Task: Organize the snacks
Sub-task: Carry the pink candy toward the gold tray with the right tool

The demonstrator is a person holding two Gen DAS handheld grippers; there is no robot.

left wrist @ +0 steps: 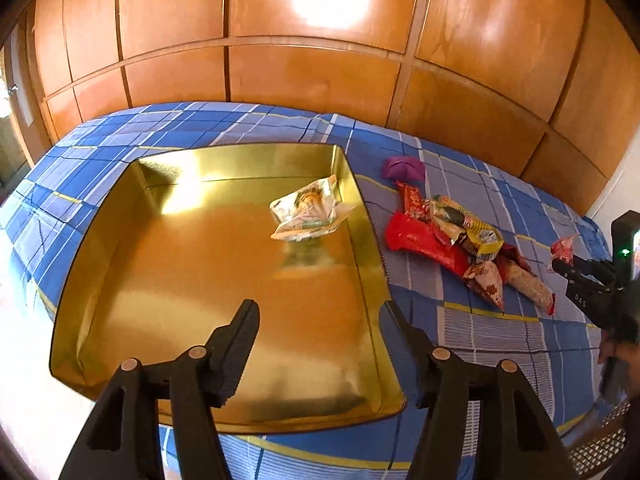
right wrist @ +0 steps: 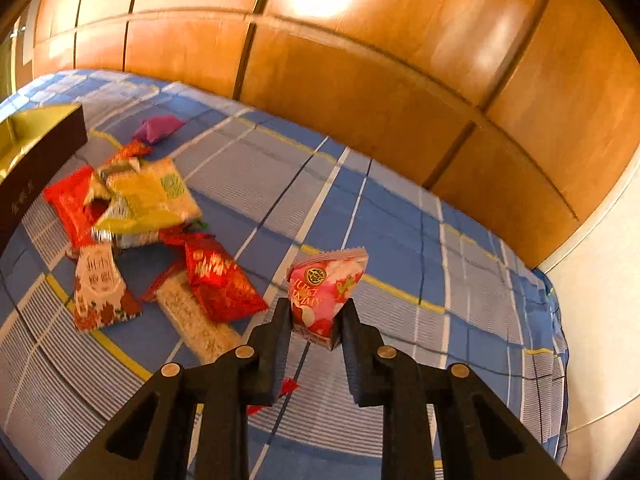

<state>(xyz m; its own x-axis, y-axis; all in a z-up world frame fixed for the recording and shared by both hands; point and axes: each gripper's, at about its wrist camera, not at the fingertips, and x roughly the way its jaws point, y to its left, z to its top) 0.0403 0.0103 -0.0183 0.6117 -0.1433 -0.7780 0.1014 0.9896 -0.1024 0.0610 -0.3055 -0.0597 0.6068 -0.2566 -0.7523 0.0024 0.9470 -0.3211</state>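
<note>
A gold tray (left wrist: 120,248) lies on the blue plaid bed, with one pale snack packet (left wrist: 310,214) near its far right wall. My left gripper (left wrist: 320,312) is open and empty above the tray's near right part. A pile of snack packets (left wrist: 452,232) lies on the bed right of the tray; it also shows in the right wrist view (right wrist: 140,216). My right gripper (right wrist: 316,308) is shut on a pink gummy packet (right wrist: 324,288), held above the bed. That gripper also shows at the right edge of the left wrist view (left wrist: 560,266).
A purple packet (left wrist: 402,168) lies beyond the pile. The tray's dark outer wall (right wrist: 36,176) shows at the left of the right wrist view. Wooden wardrobe doors (left wrist: 312,72) stand behind the bed. A white wall (right wrist: 600,320) borders the bed's right.
</note>
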